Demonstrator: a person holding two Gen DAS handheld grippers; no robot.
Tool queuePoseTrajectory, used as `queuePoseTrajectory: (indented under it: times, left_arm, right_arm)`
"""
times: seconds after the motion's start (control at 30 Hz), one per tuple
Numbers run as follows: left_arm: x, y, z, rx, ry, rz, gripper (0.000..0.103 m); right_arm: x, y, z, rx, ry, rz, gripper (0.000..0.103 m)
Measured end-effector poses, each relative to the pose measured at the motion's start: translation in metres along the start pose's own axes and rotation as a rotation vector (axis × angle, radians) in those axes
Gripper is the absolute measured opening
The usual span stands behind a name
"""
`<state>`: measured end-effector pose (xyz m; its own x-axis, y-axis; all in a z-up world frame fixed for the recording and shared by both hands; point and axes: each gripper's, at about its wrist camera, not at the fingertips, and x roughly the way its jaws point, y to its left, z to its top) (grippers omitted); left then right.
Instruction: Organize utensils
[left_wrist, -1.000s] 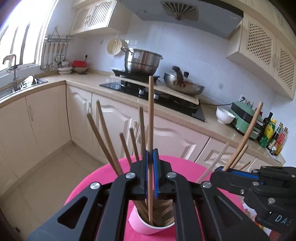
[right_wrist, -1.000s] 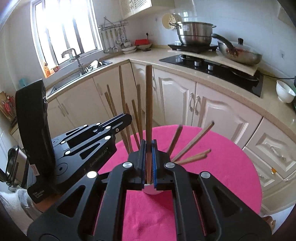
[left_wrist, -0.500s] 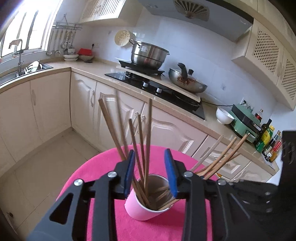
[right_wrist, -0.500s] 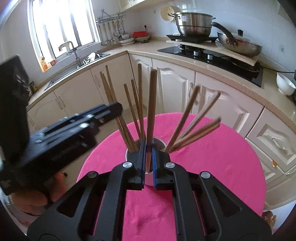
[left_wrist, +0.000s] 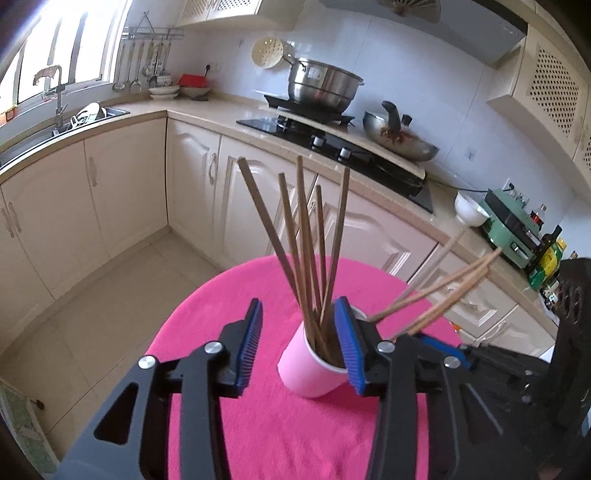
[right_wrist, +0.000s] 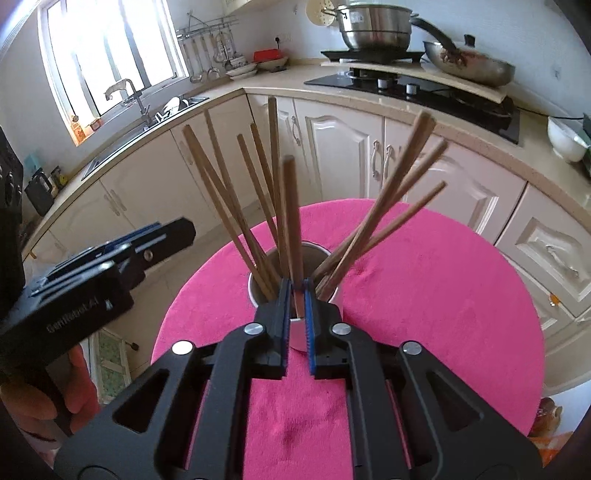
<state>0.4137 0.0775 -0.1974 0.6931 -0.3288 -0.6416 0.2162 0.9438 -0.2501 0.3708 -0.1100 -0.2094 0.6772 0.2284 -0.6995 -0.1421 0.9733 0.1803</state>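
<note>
A pink cup (left_wrist: 314, 369) stands on a round table with a pink cloth (left_wrist: 295, 435). Several wooden chopsticks (left_wrist: 306, 243) stand in it, fanned out. My left gripper (left_wrist: 301, 347) is open and empty, just in front of the cup, with its right pad beside the rim. In the right wrist view the cup (right_wrist: 295, 332) shows pale with chopsticks (right_wrist: 229, 206) leaning left and right. My right gripper (right_wrist: 295, 306) is at the cup's near rim, jaws slightly apart, with one upright chopstick (right_wrist: 290, 210) standing between the pads. The left gripper body (right_wrist: 92, 280) is at the left.
Cream kitchen cabinets (left_wrist: 122, 192) curve around behind the table. A hob with a steel pot (left_wrist: 321, 85) and a pan (left_wrist: 399, 136) is on the counter. A sink (left_wrist: 74, 118) is at the left. Bottles (left_wrist: 546, 254) stand at the right.
My left gripper let go of its chopstick into the cup, opened wide and drew back. My right gripper lowered its chopstick into the cup and its jaws have parted a little.
</note>
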Motion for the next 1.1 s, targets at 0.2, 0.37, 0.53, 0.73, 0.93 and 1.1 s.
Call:
queuePoseTrajectory:
  times: [0.2,0.37,0.53,0.73,0.93,1.1]
  left_arm:
    - [-0.022,-0.005,-0.005,0.031,0.004,0.017,0.046]
    - [-0.056,-0.020,-0.005,0.081,-0.048,0.060,0.046]
    - [-0.096,-0.038,-0.009,0.092,-0.105,0.105,0.048]
    - [-0.144,-0.067,-0.024,0.090,-0.177,0.183,0.052]
    - [-0.193,-0.106,-0.054,0.075,-0.230,0.234,0.056]
    - [-0.231,-0.133,-0.076,0.074,-0.253,0.259,0.059]
  right_arm:
    - [-0.039,0.008,-0.007,-0.002,-0.065,-0.030,0.050]
    - [-0.078,0.012,-0.008,-0.008,-0.105,-0.046,0.051]
    - [-0.115,0.015,-0.011,-0.028,-0.149,-0.039,0.054]
    - [-0.164,0.017,-0.026,-0.087,-0.200,-0.004,0.058]
    - [-0.221,0.006,-0.051,-0.104,-0.241,0.020,0.064]
    - [-0.262,0.008,-0.071,-0.124,-0.268,0.031,0.068]
